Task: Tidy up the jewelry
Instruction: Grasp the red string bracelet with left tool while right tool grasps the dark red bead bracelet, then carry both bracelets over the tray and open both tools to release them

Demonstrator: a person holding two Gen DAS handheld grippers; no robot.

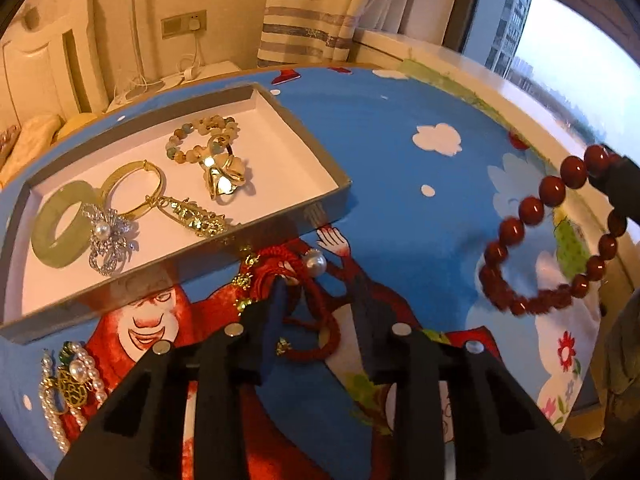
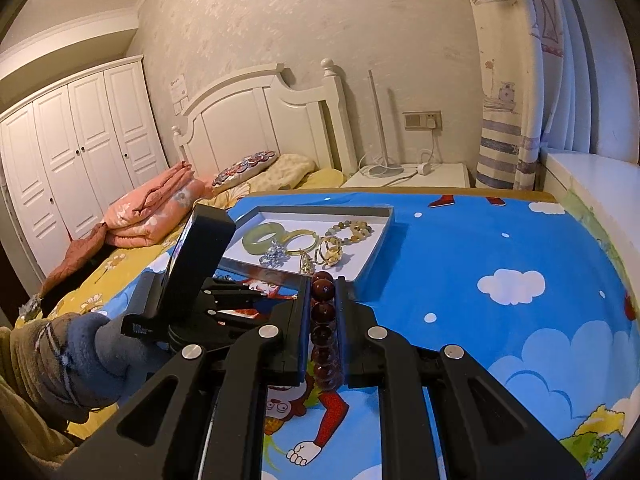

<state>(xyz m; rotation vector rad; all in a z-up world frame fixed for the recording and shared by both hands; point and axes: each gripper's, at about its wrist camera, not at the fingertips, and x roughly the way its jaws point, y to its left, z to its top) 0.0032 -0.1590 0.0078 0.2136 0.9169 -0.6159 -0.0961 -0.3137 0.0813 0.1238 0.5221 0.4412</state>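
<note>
Left wrist view: red cord bracelet (image 1: 298,312) with small gold charms and one white pearl bead, heaped on blue cartoon-print bench (image 1: 380,160) just in front of shallow white tray (image 1: 280,148); left gripper (image 1: 320,300) straddling cord, jaws partly closed around it, contact with pads not clear. Inside tray: pale green jade bangle (image 1: 60,224), gold bangle (image 1: 132,188), silver pearl brooch (image 1: 108,240), beaded bracelet (image 1: 204,136), gold flower piece (image 1: 224,176). Pearl strand (image 1: 68,384) loose on bench near left edge. Right wrist view: right gripper (image 2: 323,280) clamped on glossy dark-red bead bracelet (image 2: 323,312), beads lined between jaws, raised above bench.
</note>
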